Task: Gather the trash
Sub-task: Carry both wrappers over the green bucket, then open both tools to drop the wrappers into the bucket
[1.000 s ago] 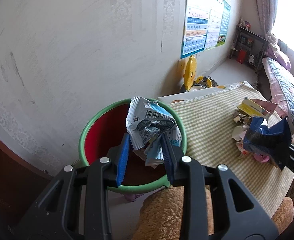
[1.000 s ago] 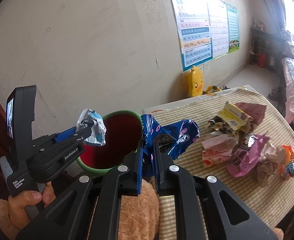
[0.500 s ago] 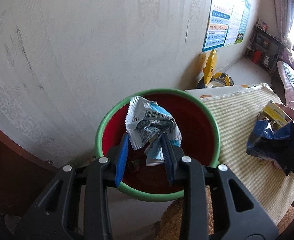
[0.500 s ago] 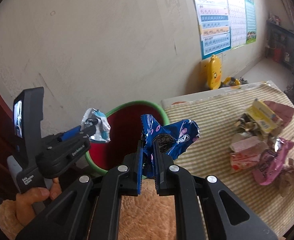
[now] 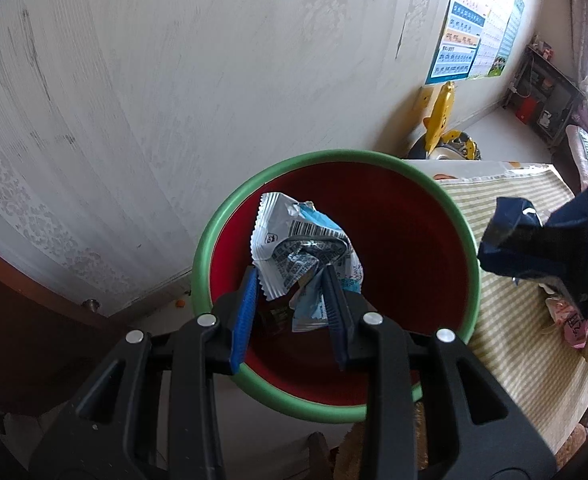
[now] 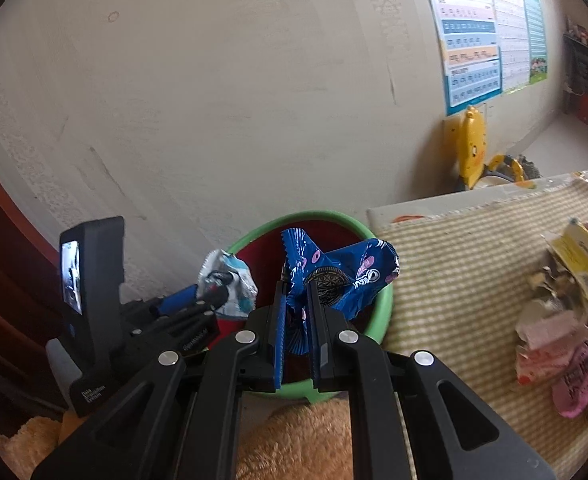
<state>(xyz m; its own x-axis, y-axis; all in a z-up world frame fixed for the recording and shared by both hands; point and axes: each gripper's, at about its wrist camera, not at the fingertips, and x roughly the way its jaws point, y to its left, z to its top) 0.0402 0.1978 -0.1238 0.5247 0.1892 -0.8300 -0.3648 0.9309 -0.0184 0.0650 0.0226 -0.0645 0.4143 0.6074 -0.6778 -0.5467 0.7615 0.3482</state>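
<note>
A red bin with a green rim (image 5: 230, 216) stands beside the table; it also shows in the right wrist view (image 6: 382, 312). My left gripper (image 5: 290, 280) is shut on a crumpled silver and light-blue wrapper (image 5: 294, 240) and holds it over the bin's mouth. My right gripper (image 6: 296, 292) is shut on a crumpled dark blue cookie wrapper (image 6: 346, 276) at the bin's near right rim; the wrapper also shows in the left wrist view (image 5: 542, 244). The left gripper shows in the right wrist view (image 6: 214, 292) over the bin's left side. Dark trash (image 5: 274, 316) lies inside the bin.
A table with a green striped cloth (image 6: 462, 256) is right of the bin. Several wrappers, yellow (image 6: 586, 260) and pink (image 6: 574, 376), lie piled on its right side. A wall is close behind the bin. A yellow duck toy (image 6: 470, 148) stands on the floor beyond.
Both grippers have moved left toward the bin with their wrappers. The left one is now centred over the bin's opening; the right one has reached the bin's rim.
</note>
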